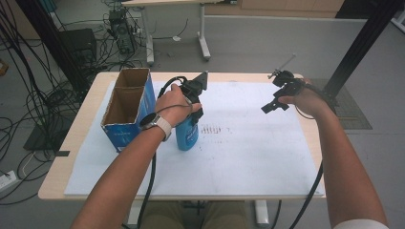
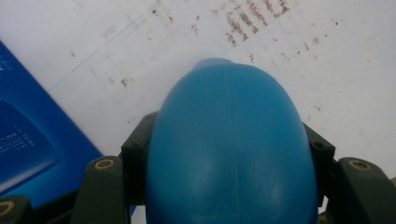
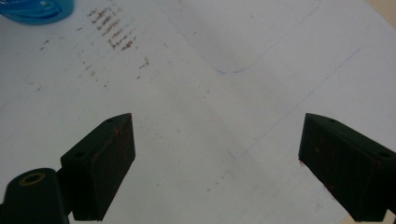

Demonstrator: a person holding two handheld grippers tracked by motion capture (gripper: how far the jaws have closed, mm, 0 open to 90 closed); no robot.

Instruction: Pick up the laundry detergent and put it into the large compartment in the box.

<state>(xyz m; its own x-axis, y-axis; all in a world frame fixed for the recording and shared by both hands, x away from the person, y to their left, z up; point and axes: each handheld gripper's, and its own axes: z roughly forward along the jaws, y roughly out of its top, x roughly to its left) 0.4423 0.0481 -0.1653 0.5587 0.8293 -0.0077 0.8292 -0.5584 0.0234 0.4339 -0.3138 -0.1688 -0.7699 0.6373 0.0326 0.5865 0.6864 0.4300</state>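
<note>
On the white mat [image 1: 248,157], just right of the box [image 1: 128,109], I have the bottle [image 1: 187,133] standing upright with my left gripper [image 1: 193,107] clamped around it from above — the left gripper view looks straight down over the blue body [image 2: 231,154], with a black jaw pressed to each flank, so the grip reads as firm and centred. That box is blue cardboard, open at the top and split into two compartments, both of which look vacant as far as I can see into them; it sits near the mat's left edge, close beside the bottle but whether the two touch I cannot tell. My right gripper [image 1: 273,106] hangs over the right side of the mat, well apart from the bottle, its jaws spread wide with nothing between them; its own view looks down on bare, smudged mat [image 3: 210,116], with a sliver of the bottle [image 3: 37,10] in the top left corner. I judge the step in hand to be the pick — the bottle is gripped but its base seems to rest on the mat. Next I would lift it straight up until it clears the box rim, carry it left over a compartment and lower it in upright, keeping the squeeze steady because the smooth rounded plastic could slip or tilt.
</note>
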